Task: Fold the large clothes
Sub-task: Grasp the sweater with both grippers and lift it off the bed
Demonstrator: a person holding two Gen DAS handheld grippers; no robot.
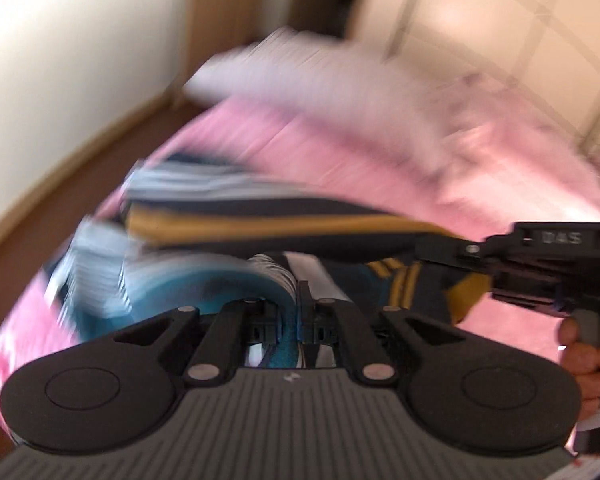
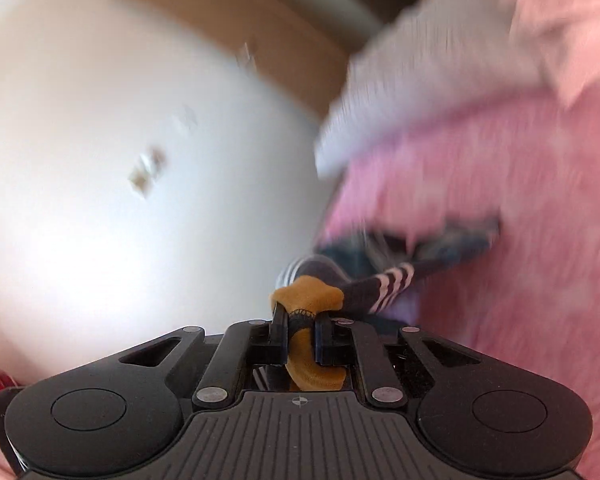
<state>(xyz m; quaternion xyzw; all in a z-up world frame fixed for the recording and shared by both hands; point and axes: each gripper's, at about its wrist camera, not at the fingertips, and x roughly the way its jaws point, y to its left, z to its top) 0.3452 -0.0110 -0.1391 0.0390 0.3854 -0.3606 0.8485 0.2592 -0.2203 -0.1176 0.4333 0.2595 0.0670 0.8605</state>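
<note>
The soft navy, mustard and white striped knit garment [image 1: 260, 224] hangs limp over the pink bed cover [image 1: 380, 168]. Both the left gripper [image 1: 296, 308] and right gripper [image 2: 302, 332] have their fingers clamped on its edge; its loose, light fabric will sag between the 2 holds.

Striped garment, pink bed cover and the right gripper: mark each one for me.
striped garment [image 1: 260, 226]: left wrist view, on its mustard band.
pink bed cover [image 1: 380, 168]: left wrist view, on bare cover beyond the garment.
right gripper [image 2: 302, 330]: right wrist view, between its fingers, on the clamped mustard edge.
</note>
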